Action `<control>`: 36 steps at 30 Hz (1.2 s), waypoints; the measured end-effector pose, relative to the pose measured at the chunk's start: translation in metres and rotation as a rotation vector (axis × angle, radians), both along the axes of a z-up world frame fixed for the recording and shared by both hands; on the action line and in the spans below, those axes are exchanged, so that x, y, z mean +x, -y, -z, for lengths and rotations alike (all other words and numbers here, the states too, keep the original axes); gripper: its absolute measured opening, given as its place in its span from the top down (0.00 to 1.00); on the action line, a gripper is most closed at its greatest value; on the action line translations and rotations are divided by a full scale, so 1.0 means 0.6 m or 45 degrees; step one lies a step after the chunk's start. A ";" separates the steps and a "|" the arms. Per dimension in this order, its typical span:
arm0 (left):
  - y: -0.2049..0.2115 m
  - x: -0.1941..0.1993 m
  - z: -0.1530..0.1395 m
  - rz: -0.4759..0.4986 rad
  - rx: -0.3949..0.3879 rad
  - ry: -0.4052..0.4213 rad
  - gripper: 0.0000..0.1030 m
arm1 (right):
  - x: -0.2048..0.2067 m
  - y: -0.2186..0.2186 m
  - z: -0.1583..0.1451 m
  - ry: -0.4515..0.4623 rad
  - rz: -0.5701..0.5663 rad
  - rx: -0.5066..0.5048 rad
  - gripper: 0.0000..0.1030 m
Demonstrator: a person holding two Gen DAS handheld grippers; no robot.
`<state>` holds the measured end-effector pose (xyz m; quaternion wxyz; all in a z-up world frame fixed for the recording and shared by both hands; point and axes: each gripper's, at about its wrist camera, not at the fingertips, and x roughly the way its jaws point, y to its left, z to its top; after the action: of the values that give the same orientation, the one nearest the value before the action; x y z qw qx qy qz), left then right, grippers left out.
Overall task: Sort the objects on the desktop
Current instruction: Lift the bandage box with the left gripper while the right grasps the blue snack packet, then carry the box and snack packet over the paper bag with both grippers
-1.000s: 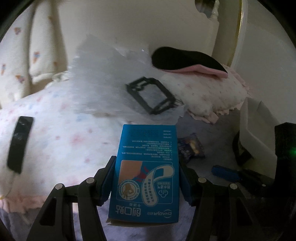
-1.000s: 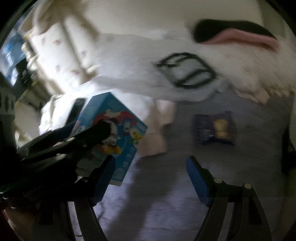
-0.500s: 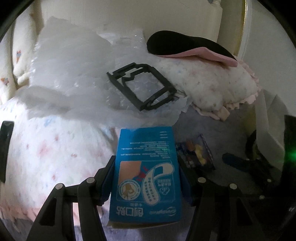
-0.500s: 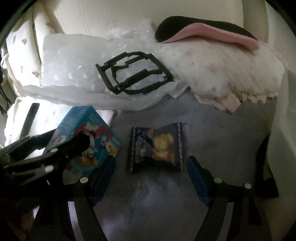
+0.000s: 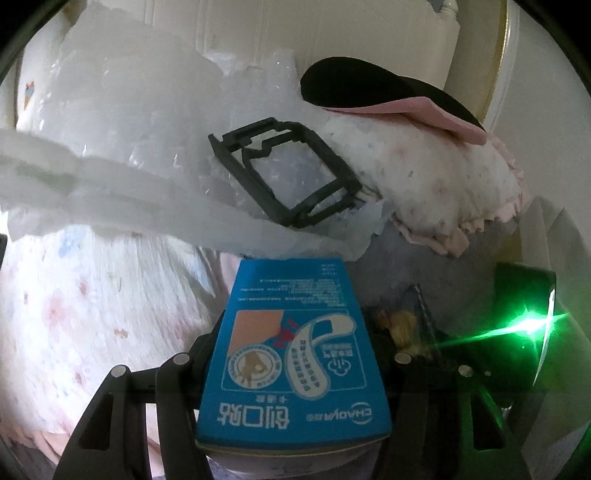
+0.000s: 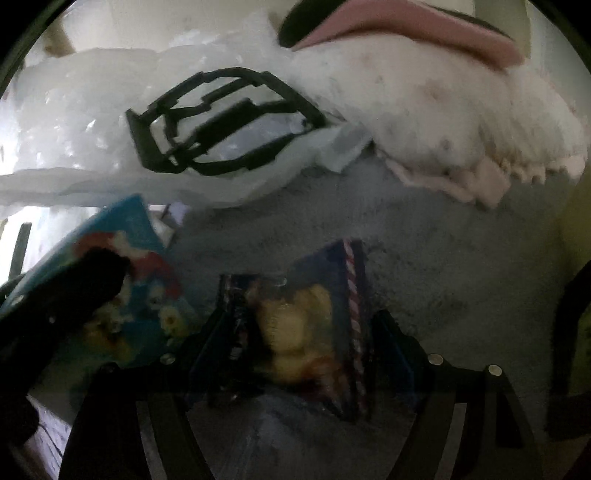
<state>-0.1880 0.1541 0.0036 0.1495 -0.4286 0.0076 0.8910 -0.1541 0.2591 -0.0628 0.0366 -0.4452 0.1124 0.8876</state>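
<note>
My left gripper [image 5: 291,332] is shut on a blue plaster box [image 5: 291,354], pads against its two sides, holding it upright just above the bedding. In the right wrist view that same box [image 6: 125,258] sits at the left under a dark finger. A dark blue snack packet [image 6: 295,325] with yellow contents lies flat on the grey cover. My right gripper [image 6: 295,339] is open and low over it, one finger on each side of the packet and neither pad pressing. The left wrist view catches a corner of the packet [image 5: 400,321] beside the box.
A black plastic frame [image 5: 284,170] rests on crumpled bubble wrap [image 5: 122,140] behind. A floral pillow [image 5: 436,184] carries a black and pink item [image 5: 388,96]. The right gripper's body with a green light [image 5: 524,325] stands close on the right. A pale headboard [image 5: 332,33] is at the back.
Both grippers have come down and forward. The right gripper has swung over the snack packet, which now lies between its fingers. The left still holds the blue box.
</note>
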 end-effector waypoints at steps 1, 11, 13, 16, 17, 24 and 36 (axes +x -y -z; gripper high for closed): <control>-0.002 0.002 0.001 0.001 -0.007 -0.001 0.44 | 0.002 0.001 0.001 -0.008 -0.001 0.008 0.22; -0.014 0.039 -0.043 0.007 -0.023 -0.064 0.45 | 0.022 -0.004 -0.039 -0.074 -0.055 -0.174 0.77; -0.006 0.044 -0.065 -0.008 0.012 -0.080 0.45 | 0.029 0.000 -0.062 -0.107 -0.073 -0.162 0.77; -0.003 0.055 -0.105 -0.010 0.039 -0.116 0.45 | 0.044 0.002 -0.104 -0.183 -0.089 -0.169 0.77; -0.005 0.058 -0.115 -0.006 0.033 -0.130 0.45 | 0.051 0.003 -0.119 -0.208 -0.094 -0.164 0.77; -0.041 0.089 -0.194 0.060 0.001 -0.225 0.45 | 0.086 -0.013 -0.204 -0.310 -0.081 -0.126 0.77; -0.206 0.166 -0.312 0.377 -0.045 -0.383 0.45 | 0.213 -0.147 -0.316 -0.461 0.216 -0.135 0.77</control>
<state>-0.0885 0.2775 0.1906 0.2685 -0.2875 0.1082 0.9130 -0.0260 0.3476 0.1268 0.0668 -0.2687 0.2010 0.9397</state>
